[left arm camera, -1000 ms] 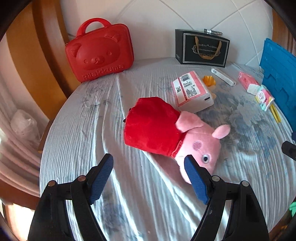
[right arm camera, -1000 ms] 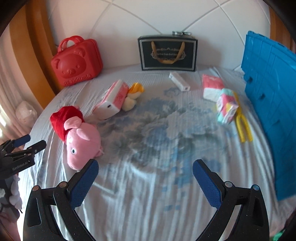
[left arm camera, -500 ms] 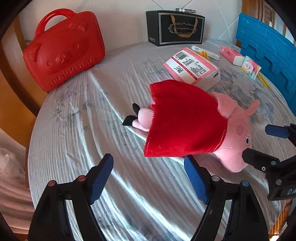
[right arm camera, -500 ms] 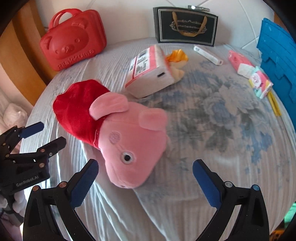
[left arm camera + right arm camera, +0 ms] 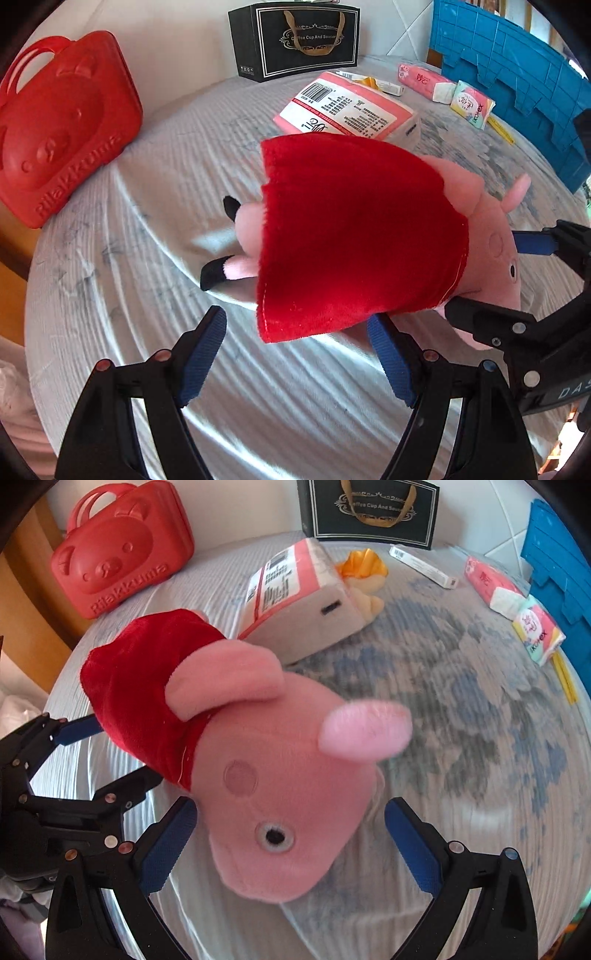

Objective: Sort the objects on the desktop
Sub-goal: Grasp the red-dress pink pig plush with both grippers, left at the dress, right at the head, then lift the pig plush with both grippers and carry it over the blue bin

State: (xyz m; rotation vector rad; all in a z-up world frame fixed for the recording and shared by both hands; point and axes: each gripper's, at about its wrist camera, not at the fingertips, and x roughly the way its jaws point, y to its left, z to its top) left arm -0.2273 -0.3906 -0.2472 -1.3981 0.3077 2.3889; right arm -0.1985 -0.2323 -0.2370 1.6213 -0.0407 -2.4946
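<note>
A plush pig (image 5: 354, 236) in a red dress lies on its side on the cloth-covered round table (image 5: 110, 258). My left gripper (image 5: 295, 358) hangs open just short of the dress hem, its blue pads clear of the fabric. In the right wrist view the pig's pink head (image 5: 280, 794) fills the middle, and my right gripper (image 5: 291, 849) stands open with the snout between its fingers; the right pad is clear of it. Each gripper shows in the other's view: the right gripper (image 5: 509, 284) astride the head, the left gripper (image 5: 107, 757) by the dress.
Behind the pig lies a pink-labelled white pack (image 5: 295, 598) with a small orange-topped toy (image 5: 362, 572) beside it. A red bear case (image 5: 59, 147) and a black gift box (image 5: 295, 37) stand at the back. Tissue packs (image 5: 539, 631) lie near the blue crate (image 5: 517, 81) on the right.
Both grippers have come down and in towards the pig from either end, so it now looms large in both views. The left gripper has rolled. The pig lies where it was.
</note>
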